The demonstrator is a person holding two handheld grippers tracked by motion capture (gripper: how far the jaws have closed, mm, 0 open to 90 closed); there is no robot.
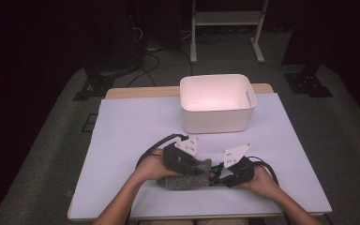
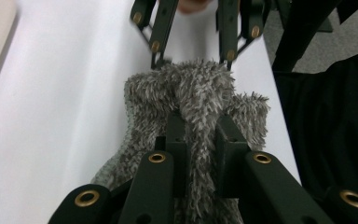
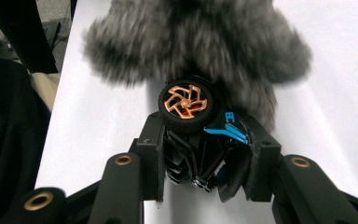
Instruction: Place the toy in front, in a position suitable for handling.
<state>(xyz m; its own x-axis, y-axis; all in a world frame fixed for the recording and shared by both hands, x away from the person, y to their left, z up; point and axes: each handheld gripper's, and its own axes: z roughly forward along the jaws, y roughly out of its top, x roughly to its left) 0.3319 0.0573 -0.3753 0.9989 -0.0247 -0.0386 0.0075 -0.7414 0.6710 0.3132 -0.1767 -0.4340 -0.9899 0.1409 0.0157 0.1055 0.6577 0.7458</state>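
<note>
A wooden table (image 1: 122,92) is covered almost wholly by a white sheet (image 1: 131,126); bare wood is seen only along the far edge. A white bin (image 1: 217,103) is set on the sheet toward twelve o'clock. A grey fluffy cloth (image 1: 187,182) is laid on it toward six o'clock.

Lab: dark room, floor cables (image 1: 145,58)

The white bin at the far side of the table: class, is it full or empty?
Empty. The high view looks into the bin and shows bare white floor and walls inside.
</note>
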